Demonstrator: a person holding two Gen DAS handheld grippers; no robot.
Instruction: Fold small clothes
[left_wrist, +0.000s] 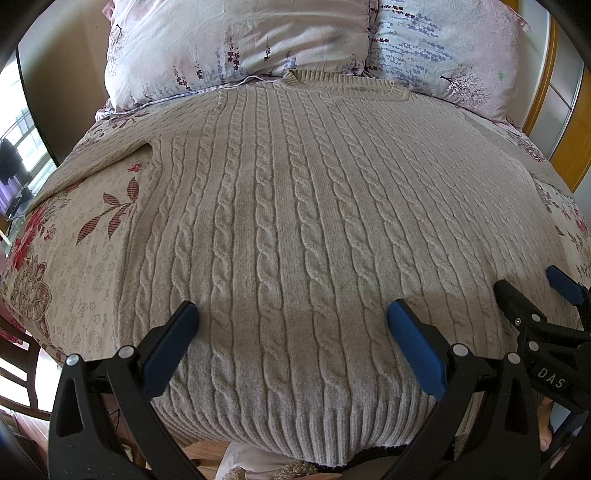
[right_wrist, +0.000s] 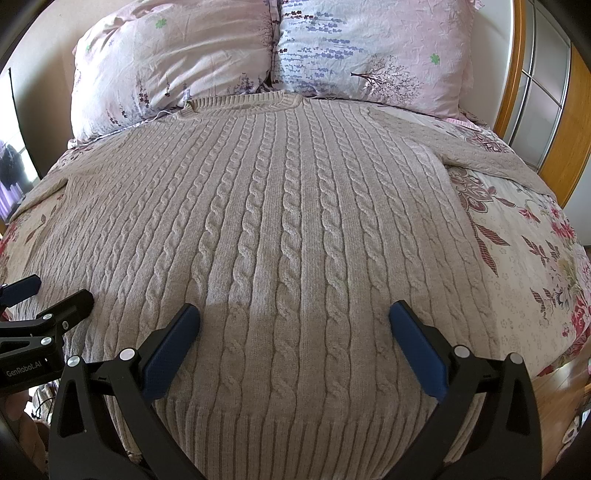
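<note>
A beige cable-knit sweater (left_wrist: 280, 206) lies flat and face up on the floral bedspread (left_wrist: 92, 236), collar far by the two pillows (right_wrist: 273, 55), ribbed hem (right_wrist: 295, 424) near. Both claws hang over the hem with jaws wide apart and empty: the left gripper (left_wrist: 291, 325) toward the left half, the right gripper (right_wrist: 293, 325) beside it. A clean fold likely calls for pinching the hem at two level points, through both layers, then carrying it evenly toward the collar.
</note>
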